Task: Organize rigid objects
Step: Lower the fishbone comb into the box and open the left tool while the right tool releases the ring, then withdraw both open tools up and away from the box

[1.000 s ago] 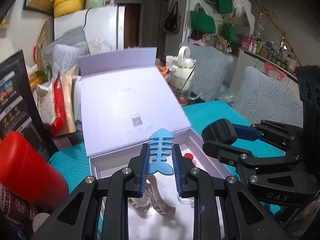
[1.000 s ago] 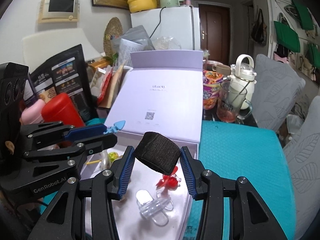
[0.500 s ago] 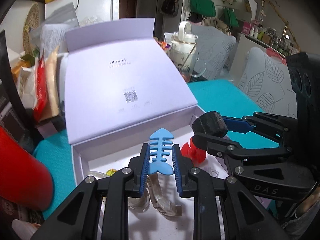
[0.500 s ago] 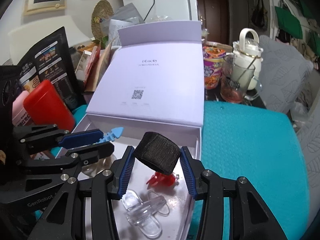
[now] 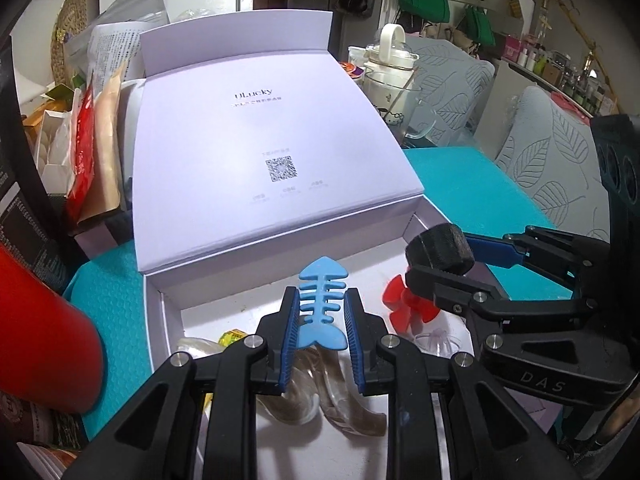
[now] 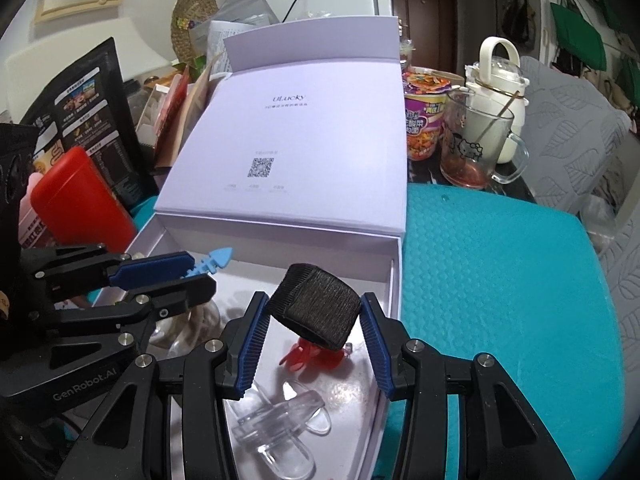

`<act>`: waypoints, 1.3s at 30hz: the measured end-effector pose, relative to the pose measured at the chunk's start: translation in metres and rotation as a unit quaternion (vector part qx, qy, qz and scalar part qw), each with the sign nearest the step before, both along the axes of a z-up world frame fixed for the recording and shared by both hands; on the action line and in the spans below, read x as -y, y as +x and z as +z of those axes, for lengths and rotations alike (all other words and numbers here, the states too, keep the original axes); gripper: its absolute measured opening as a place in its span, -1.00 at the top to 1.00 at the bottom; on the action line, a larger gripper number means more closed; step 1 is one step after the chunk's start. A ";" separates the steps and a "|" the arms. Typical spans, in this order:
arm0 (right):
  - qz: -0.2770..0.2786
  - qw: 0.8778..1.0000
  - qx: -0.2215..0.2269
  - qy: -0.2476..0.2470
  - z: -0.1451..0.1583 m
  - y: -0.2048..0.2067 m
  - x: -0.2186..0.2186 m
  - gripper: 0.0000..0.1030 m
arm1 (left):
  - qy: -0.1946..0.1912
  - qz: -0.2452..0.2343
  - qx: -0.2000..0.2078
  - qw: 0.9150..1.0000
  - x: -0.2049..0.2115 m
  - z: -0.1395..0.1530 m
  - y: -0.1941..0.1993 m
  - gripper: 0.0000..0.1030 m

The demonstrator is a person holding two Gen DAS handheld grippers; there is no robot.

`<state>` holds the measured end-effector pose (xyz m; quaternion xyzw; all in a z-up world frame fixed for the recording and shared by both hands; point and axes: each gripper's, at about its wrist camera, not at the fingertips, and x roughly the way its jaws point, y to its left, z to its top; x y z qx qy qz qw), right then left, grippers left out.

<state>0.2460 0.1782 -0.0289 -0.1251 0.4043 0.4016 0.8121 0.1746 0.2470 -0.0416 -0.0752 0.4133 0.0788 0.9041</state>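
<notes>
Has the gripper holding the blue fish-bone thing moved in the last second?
Yes. The left gripper, shut on the blue fish-bone piece, has moved forward and down toward the open lavender box; its lid looms larger and the red propeller has come into view.

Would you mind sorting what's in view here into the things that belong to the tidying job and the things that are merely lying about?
Part of the job:
- blue fishbone piece, held in the left gripper
- black roll, held in the right gripper
- white box
- red propeller
- clear plastic clip

Just lying about:
- red container
- noodle cup
- glass mug
- white kettle
</notes>
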 end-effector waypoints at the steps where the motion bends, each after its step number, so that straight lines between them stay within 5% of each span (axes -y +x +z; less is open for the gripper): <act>1: 0.000 1.000 0.000 -0.002 -0.001 0.000 0.000 0.11 | 0.010 0.004 -0.001 1.000 0.001 0.000 0.001 0.56; 23: -0.003 1.000 -0.004 -0.018 -0.003 0.004 -0.006 0.09 | -0.005 0.024 -0.031 0.999 -0.002 -0.008 0.013 0.56; 29: -0.004 1.000 0.001 -0.007 0.001 0.001 -0.005 -0.15 | -0.014 0.033 -0.039 0.999 -0.005 -0.007 0.014 0.57; 39: -0.015 1.000 0.006 -0.007 0.007 -0.003 0.004 -0.16 | -0.003 0.046 -0.025 0.999 -0.002 0.004 0.009 0.56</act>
